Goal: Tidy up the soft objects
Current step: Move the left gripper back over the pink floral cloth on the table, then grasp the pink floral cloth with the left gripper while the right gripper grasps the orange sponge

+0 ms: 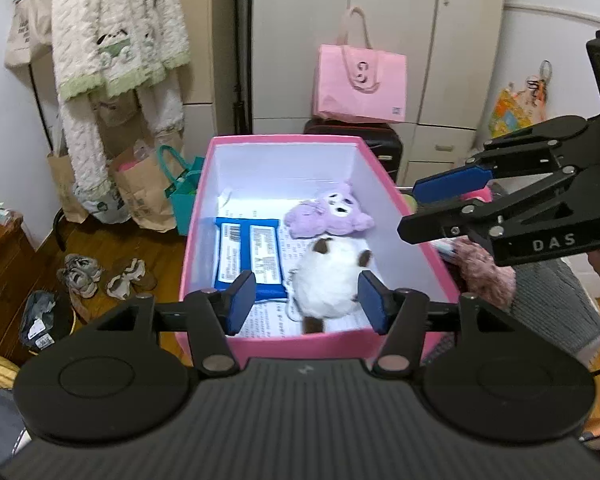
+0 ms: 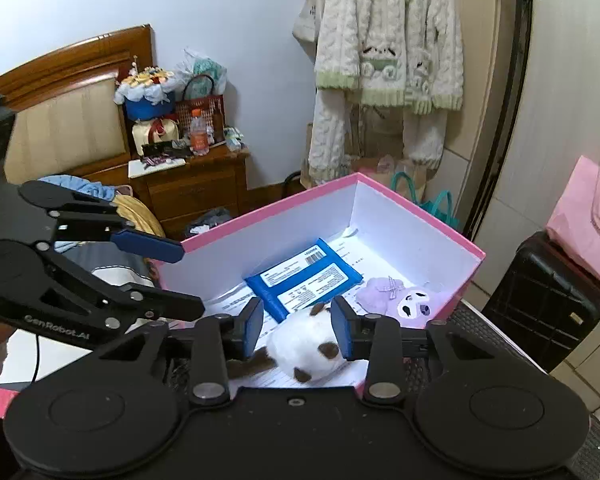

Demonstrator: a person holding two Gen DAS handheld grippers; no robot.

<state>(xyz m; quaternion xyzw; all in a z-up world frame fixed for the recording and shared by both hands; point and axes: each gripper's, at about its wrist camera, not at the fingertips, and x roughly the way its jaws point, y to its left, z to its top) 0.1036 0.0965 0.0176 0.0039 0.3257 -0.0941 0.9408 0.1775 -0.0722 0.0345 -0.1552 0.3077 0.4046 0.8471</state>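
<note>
A fluffy white plush toy (image 1: 332, 280) with brown patches lies inside the pink cardboard box (image 1: 284, 346), on its white paper-lined floor. Beside it in the box – a lilac plush (image 1: 328, 216) and a flat, glossy blue packet (image 1: 249, 257). Both the left gripper (image 1: 306, 300) and the right gripper (image 2: 296, 326) hover above the box, jaws spread and empty, the white toy below them.

Soft, even indoor light fills both views, though the white floor of the pink box (image 1: 276, 346) glares nearly blown-out. Fisheye distortion bends walls and doors at the edges, corners vignette black, and fine detail looks slightly soft.
</note>
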